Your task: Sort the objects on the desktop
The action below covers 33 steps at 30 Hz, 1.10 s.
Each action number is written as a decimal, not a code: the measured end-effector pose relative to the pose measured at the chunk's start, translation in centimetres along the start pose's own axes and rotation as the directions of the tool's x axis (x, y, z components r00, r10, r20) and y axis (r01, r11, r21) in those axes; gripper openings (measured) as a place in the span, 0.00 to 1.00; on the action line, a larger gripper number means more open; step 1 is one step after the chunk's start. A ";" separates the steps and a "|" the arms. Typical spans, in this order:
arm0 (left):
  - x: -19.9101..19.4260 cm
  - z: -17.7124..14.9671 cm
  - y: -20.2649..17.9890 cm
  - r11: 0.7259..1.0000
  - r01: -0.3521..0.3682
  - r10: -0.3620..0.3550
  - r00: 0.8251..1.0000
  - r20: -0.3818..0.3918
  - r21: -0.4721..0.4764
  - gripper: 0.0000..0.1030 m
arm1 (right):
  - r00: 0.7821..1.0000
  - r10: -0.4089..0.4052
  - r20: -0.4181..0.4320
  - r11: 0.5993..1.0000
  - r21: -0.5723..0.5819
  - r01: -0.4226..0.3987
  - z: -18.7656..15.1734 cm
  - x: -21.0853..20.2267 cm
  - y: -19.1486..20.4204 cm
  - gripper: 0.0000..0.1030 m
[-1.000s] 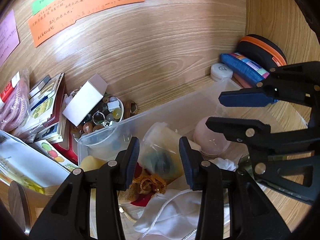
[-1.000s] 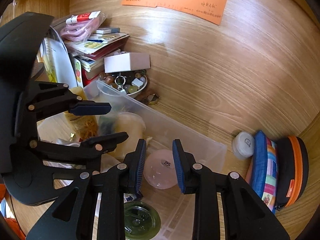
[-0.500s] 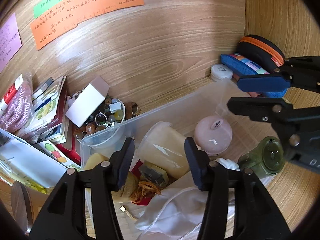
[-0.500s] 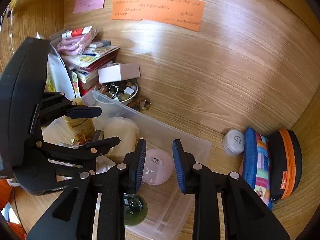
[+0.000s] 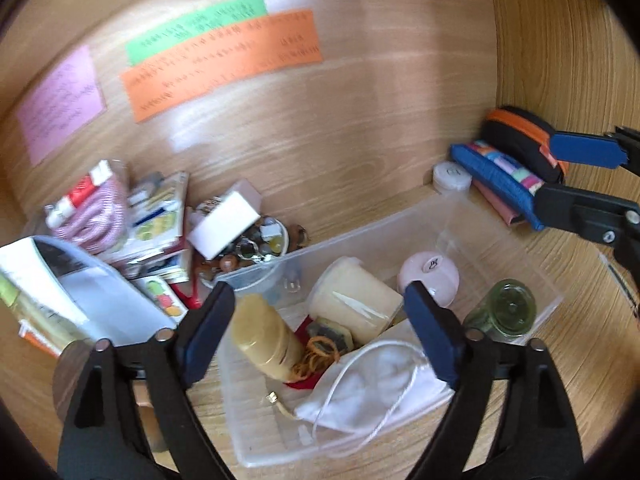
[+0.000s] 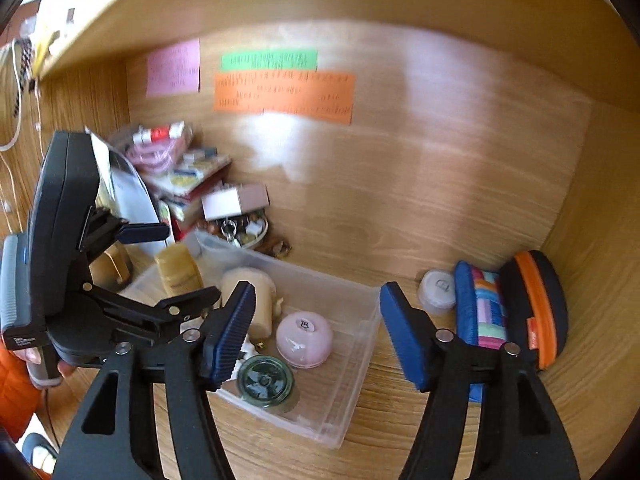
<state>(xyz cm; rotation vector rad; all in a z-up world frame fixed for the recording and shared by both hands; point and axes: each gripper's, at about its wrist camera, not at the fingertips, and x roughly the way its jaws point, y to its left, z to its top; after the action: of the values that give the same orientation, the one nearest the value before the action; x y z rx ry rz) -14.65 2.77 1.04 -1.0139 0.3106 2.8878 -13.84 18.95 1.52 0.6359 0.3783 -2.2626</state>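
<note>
Both grippers above the clear plastic bin (image 6: 360, 320) on the wooden table (image 6: 400, 420), left gripper (image 5: 320, 332) and right gripper (image 6: 316, 332) each with fingers spread wide, grasping nothing. In the bin: pink round case (image 6: 305, 340), green glass jar (image 6: 266, 380), cream cup (image 5: 354, 304), white drawstring pouch (image 5: 372, 396). At the table's right back corner, striped pencil case (image 6: 482, 312) against the black-and-orange zip case (image 6: 536, 308).

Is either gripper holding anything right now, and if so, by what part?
Nothing is held. The left gripper and right gripper are both open and empty, above the clear bin.
</note>
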 end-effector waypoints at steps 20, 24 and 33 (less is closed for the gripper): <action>-9.3 -4.3 -0.2 0.986 -0.106 0.124 0.982 0.140 -0.129 0.96 | 0.955 -0.252 0.155 0.965 0.110 0.237 -4.9 -7.0 2.4 1.00; -10.4 -5.2 -0.1 0.980 -0.087 0.117 0.980 0.163 -0.180 0.97 | 0.959 -0.250 0.132 0.964 0.131 0.233 -6.3 -6.7 2.9 1.00; -11.1 -6.4 -0.1 0.970 -0.056 0.103 0.976 0.192 -0.236 0.98 | 0.966 -0.222 0.134 0.966 0.165 0.199 -7.7 -7.5 3.8 1.00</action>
<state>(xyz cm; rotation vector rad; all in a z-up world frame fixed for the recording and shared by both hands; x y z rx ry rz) -2.07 1.54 3.11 -0.7365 0.0042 3.1230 -4.03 24.10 -1.11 0.5149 0.2101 -2.5438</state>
